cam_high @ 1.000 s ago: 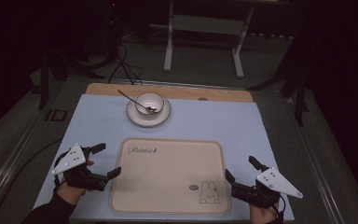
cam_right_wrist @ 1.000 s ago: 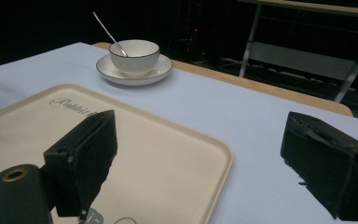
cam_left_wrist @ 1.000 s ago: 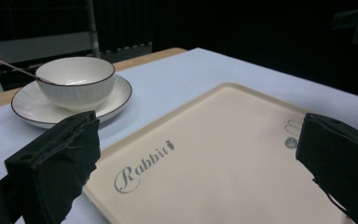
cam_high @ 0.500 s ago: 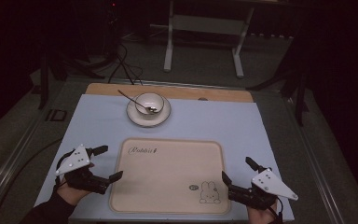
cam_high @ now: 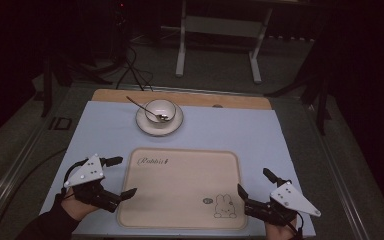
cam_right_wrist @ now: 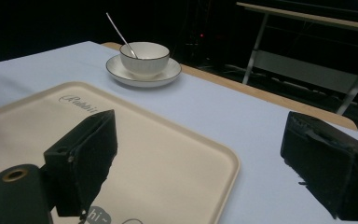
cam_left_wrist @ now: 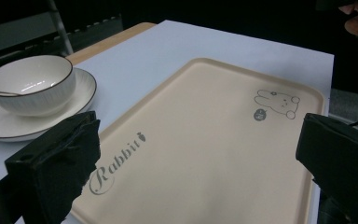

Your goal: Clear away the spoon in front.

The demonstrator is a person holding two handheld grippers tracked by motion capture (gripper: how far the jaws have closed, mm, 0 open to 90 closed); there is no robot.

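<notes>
Beige plastic tray [cam_high: 180, 187] with a printed rabbit and "Rabbit" lettering lies flat on the pale blue tabletop [cam_high: 230, 132], near edge, centred between the hands. High view: left gripper [cam_high: 121, 176] sits at the tray's left edge, jaws spread, one tip over the tray's near-left corner, the other off the tray on the blue. Right gripper [cam_high: 254, 181] sits at the tray's near-right corner, jaws spread, one tip over the tray by the rabbit print, the other outside the rim. White bowl [cam_high: 160, 110] with a dark rim stands on a white saucer [cam_high: 146, 124] at the far side, well apart from the tray, with a metal spoon [cam_high: 142, 107] leaning in it.

Left gripper view: jaws wide apart, nothing between them but tray surface; tray [cam_left_wrist: 214, 149] runs across below, bowl [cam_left_wrist: 30, 84] and saucer at upper left.

Right gripper view: jaws wide apart, straddling the tray's corner rim [cam_right_wrist: 230, 163]; bowl [cam_right_wrist: 144, 58], saucer and spoon stand beyond.
</notes>
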